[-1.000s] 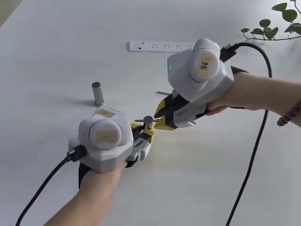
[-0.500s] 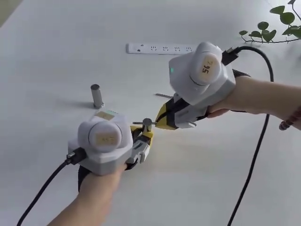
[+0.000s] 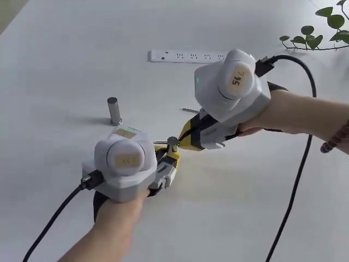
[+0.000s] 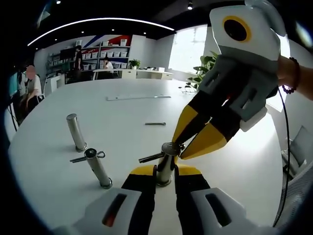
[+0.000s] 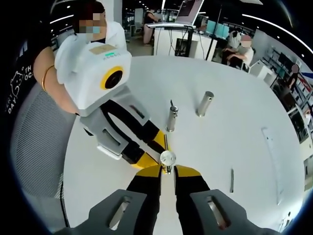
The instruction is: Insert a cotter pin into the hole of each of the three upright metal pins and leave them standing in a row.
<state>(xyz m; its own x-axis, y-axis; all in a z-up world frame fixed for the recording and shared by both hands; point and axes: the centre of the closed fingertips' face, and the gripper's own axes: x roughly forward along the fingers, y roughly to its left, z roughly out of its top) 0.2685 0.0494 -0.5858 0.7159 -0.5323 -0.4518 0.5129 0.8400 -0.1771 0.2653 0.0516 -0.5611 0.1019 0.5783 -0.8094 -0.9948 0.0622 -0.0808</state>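
A metal pin [image 3: 172, 143] stands upright on the white table with my left gripper [image 3: 170, 158] shut on its lower shaft [image 4: 165, 169]. A cotter pin [image 4: 150, 157] passes through the hole near its top and sticks out to the left. From the right, my right gripper [image 3: 184, 139] is shut on that cotter pin's head end, right against the pin top [image 5: 167, 157]. To the left stands a second pin [image 4: 98, 166] with a cotter pin through it. Behind it is a bare upright pin [image 3: 113, 111].
A loose cotter pin [image 3: 190, 110] lies on the table behind the grippers. Along the far side lies a white power strip [image 3: 185, 55], with plant leaves [image 3: 316, 30] at the far right corner. A black cable [image 3: 297, 164] trails from the right gripper over the table.
The right gripper has settled slightly lower against the held pin's top. The left gripper, the pin and the cotter pin through it stay as they were.
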